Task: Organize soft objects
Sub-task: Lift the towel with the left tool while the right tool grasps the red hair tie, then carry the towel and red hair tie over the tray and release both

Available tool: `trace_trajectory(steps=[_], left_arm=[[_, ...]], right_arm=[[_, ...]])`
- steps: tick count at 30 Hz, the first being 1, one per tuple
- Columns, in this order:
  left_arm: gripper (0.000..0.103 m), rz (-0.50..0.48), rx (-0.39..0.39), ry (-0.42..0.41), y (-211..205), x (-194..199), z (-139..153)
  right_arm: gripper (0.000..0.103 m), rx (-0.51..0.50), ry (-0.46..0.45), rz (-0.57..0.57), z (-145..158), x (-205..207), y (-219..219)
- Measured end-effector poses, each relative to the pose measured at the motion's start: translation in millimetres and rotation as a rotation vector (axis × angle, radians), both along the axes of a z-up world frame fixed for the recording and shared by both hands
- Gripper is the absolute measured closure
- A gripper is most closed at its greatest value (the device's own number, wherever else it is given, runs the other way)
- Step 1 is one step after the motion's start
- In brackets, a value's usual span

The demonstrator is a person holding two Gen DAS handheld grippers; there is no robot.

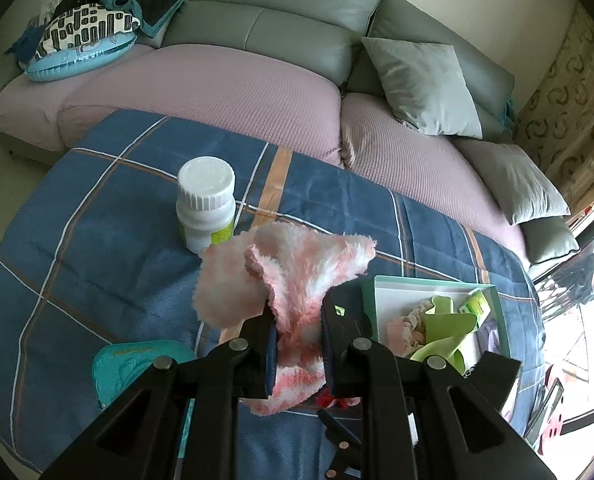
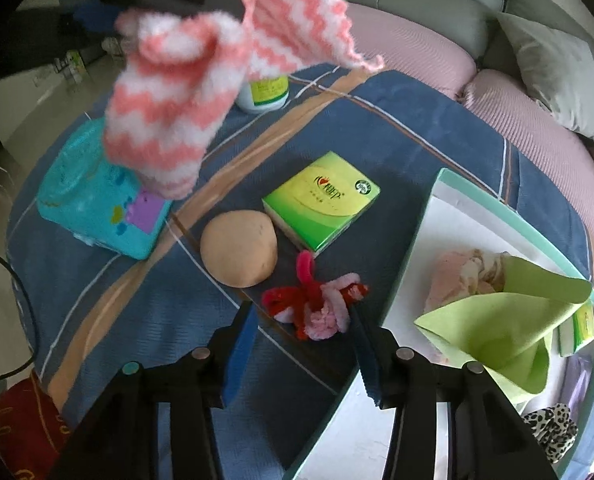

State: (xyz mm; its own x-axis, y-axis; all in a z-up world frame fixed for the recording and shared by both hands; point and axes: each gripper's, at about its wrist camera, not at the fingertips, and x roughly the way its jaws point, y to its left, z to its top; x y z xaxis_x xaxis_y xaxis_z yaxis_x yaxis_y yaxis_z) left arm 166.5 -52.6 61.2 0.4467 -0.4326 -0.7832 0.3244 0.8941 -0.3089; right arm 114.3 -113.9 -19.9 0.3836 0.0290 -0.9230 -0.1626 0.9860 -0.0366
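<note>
Blue plaid cloth (image 1: 97, 240) covers the work surface, with a grey sofa (image 1: 297, 20) and its pink seat covers stretching across behind it. From the left wrist camera, the left gripper (image 1: 297, 316) is pinching a fluffy pink-and-white towel (image 1: 293, 276), bunched between the 2 fingers and spilling out past the tips. Just beyond the towel's far left edge stands a white pill bottle (image 1: 206, 204), upright. To the right of the fingers sits a white tray (image 1: 389, 292) with a mint rim, holding a light green cloth (image 1: 445, 320) and a pale pink item.

Over to the right wrist camera: the right gripper (image 2: 303, 320) is spread wide, blue pads showing, with a red-and-pink chenille twist (image 2: 317, 304) lying on the cloth between the fingertips, the right tip at its edge. Just ahead lie a tan round lump (image 2: 239, 254) and a green tissue pack (image 2: 321, 200), side by side. Up and to the left, the striped towel hangs in the air, clamped by the other gripper above a turquoise toy box (image 2: 97, 200). The tray lies to the right, and a leopard-print scrunchie (image 2: 551, 428) rests in its near corner.
</note>
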Motion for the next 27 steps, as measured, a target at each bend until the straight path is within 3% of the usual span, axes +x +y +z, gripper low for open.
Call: trace_trajectory(steps=[6,15,27], left_arm=[[0.084,-0.006,-0.008,0.005,0,1,-1],[0.084,-0.001,-0.016,0.001,2,0,1],[0.084,-0.039,-0.065,-0.092,-2,-24,36]], right_arm=[[0.08,-0.059,0.017,0.008,-6,-5,3],[0.081,-0.008,-0.049,-0.033,20,-15,-8],[0.081,-0.018,-0.253,-0.213,97,-57,-50]])
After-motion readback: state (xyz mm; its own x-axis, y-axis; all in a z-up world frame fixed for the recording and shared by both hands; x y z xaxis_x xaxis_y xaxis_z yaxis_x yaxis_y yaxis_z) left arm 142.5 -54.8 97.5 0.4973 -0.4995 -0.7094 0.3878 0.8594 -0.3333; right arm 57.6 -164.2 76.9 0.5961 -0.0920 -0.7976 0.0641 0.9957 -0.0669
